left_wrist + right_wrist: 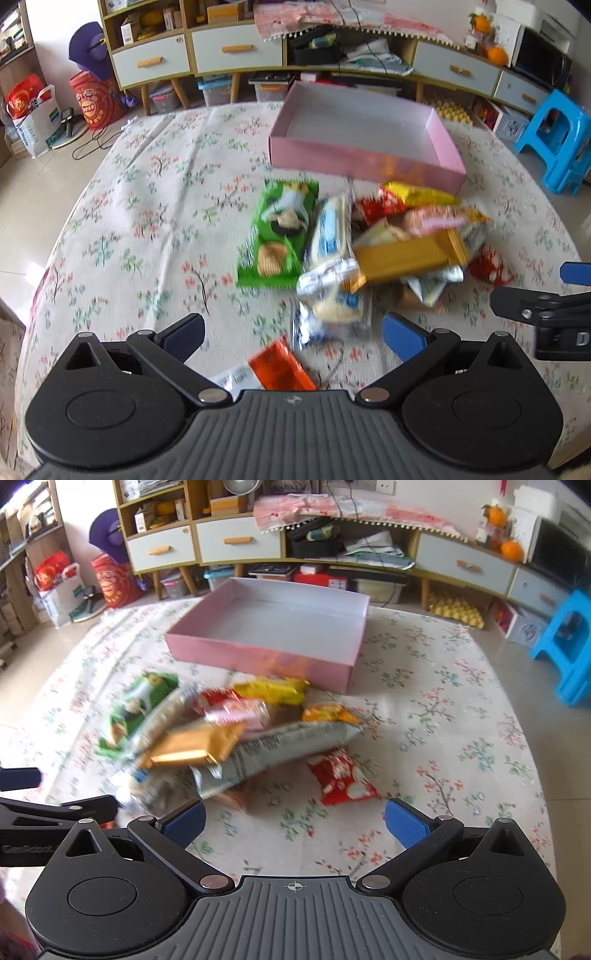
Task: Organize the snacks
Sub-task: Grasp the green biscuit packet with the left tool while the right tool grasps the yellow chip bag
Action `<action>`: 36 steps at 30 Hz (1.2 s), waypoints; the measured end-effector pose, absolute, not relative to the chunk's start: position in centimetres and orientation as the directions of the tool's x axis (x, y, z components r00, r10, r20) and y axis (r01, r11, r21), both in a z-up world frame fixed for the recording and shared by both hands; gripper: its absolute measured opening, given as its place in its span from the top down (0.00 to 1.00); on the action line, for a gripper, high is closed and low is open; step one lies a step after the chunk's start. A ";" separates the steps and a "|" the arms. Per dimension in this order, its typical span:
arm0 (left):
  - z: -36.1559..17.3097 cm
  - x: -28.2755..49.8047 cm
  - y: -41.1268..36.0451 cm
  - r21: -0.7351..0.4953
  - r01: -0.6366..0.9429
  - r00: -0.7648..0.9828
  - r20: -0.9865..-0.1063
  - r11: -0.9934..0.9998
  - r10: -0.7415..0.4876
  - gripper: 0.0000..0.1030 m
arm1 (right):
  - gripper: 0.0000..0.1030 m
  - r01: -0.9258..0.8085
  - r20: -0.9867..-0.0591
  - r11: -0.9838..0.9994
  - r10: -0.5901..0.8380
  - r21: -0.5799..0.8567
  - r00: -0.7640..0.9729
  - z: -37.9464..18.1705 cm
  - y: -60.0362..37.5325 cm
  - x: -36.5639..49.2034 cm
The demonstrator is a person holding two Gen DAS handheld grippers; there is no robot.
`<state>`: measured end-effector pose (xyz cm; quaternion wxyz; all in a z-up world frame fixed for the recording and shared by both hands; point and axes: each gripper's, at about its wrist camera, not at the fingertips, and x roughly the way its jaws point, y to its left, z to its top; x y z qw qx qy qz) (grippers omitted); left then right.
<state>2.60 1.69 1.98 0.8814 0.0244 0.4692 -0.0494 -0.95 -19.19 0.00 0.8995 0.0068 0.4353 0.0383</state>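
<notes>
Hovering with jaws spread wide and empty, the left gripper (293,334) and right gripper (294,821) face the snack heap (229,734), which lies on the bench (443,738) just in front of the empty pink box (258,653). Overlapping packets risk a double pick; the slick gold packet (192,747) may slip from the jaws.

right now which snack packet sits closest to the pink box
The yellow packet, lying right against the near wall of the pink box. The other packets, like the green one, lie further from it.
</notes>
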 end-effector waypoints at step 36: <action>-1.9 13.7 5.0 -0.292 0.029 0.418 -0.865 0.956 -0.277 0.46 | 0.50 0.122 -0.819 0.910 0.290 0.397 0.495 -5.0 -21.6 15.1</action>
